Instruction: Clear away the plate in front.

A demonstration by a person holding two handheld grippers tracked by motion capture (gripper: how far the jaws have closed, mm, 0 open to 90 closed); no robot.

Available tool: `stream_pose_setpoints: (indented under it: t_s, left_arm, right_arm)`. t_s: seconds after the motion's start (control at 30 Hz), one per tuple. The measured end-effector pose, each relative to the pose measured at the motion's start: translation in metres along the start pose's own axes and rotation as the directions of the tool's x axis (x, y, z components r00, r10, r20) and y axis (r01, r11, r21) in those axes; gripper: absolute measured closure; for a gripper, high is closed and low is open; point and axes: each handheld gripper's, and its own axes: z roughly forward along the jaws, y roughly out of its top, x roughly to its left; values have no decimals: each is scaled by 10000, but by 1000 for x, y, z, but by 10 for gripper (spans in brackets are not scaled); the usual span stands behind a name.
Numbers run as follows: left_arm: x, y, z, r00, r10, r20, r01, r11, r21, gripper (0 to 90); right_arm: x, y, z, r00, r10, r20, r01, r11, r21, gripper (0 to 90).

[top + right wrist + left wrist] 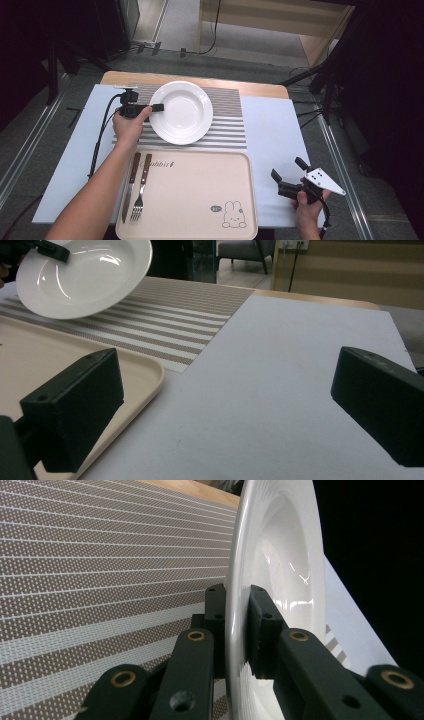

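White porcelain, the deep plate is clamped by its left rim in the left gripper and held above the striped placemat, tilted, bowl facing up. Lifting looks done; setting it on the beige tray beside the knife and fork seems left. Round, it has no long axis; the right gripper idles agape.

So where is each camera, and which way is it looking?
High view: above the person's side, looking forward and down at the tray; both forearms show, with the left gripper and right gripper.
Left gripper view: on the left gripper, looking along its fingers, shut on the white plate.
Right gripper view: on the open right gripper, facing the placemat.
All share the plate.
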Motion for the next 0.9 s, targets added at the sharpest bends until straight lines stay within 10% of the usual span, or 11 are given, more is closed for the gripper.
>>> stream_pose_setpoints:
  t_s: [0.9]
  left_arm:
    - [-26,-14,-28,9967,143,804,-135,9998,-109,805]
  right_arm:
    - [1,0,0,10000,-30,17,30,10000,11,0]
